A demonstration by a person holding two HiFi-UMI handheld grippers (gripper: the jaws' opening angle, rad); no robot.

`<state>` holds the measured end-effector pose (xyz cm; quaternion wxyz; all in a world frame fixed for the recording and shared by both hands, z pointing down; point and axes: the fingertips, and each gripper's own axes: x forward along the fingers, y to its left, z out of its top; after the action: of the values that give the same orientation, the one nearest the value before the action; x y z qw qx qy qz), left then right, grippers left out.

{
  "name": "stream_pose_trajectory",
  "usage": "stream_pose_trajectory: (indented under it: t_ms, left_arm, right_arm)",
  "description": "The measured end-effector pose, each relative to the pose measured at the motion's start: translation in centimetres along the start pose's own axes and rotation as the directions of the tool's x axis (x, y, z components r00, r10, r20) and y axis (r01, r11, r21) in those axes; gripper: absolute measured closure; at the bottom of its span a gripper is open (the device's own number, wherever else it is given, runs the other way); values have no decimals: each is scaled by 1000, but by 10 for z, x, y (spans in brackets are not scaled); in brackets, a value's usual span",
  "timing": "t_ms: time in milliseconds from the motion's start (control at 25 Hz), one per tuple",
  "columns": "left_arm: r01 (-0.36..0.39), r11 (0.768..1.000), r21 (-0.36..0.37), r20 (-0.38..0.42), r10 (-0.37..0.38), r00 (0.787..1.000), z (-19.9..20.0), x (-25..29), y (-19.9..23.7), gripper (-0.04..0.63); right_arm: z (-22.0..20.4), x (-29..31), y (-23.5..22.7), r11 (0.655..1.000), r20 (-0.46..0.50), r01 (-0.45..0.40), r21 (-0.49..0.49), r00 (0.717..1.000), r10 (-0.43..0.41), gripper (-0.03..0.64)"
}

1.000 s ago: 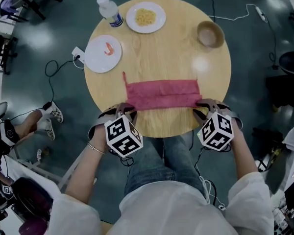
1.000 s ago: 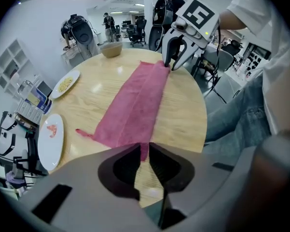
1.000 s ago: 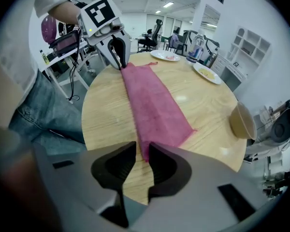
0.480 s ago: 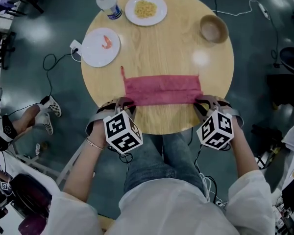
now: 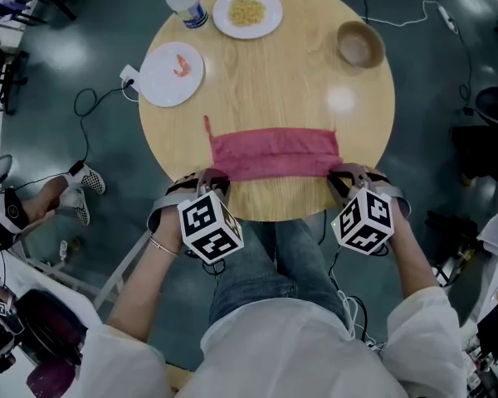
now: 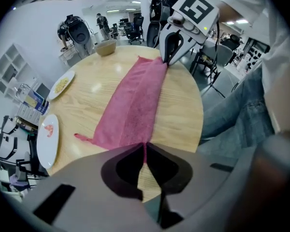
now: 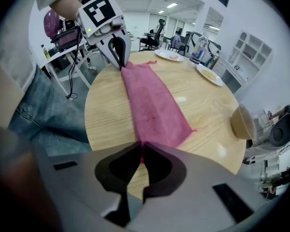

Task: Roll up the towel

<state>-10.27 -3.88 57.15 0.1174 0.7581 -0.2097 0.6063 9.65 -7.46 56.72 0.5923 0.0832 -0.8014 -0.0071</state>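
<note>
A bottle (image 5: 183, 0) and a plate of yellow food (image 5: 247, 12) stand at the far edge of the round wooden surface (image 5: 266, 89). A plate with a shrimp (image 5: 173, 74) sits at the far left and a wooden bowl (image 5: 360, 45) at the far right. All four are well apart from the towel (image 5: 274, 152), and nothing lies on it or against it.

The towel is pink, folded into a long band across the near part of the surface, with a crease along its length and a thin strip sticking out at its far left corner.

The left gripper (image 5: 209, 181) has the near left corner, the right gripper (image 5: 349, 175) the near right one. Both pairs of jaws have just been closing and now pinch the cloth tightly.

The towel's near edge lies close to the surface's near rim. Bare wood stretches between the towel and the dishes.
</note>
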Motion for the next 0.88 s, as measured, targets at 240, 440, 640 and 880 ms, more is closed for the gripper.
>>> stream_pose_trajectory:
  t_ms: [240,440,640,880]
  left_arm:
    - [106,994,-20,-10,-106,994,-8,-12,-24,571]
    - [136,989,-66,-12,-137,990,-3,-20,-10,571]
    - [148,984,-95,-12,-150,989,4,-24,8,571]
    - [162,975,-154,-16,-167,986,7,-17,31,569]
  right_arm:
    - [-5,-15,18,997,-1,-71,34,997,71,595]
    - [2,-26,3,994,8,-83,67,997,83,594]
    - [8,-30,-16,992,2,-98,78,995,98,594]
    - [13,-22,-39,988,-6,-124,87,992,125,592]
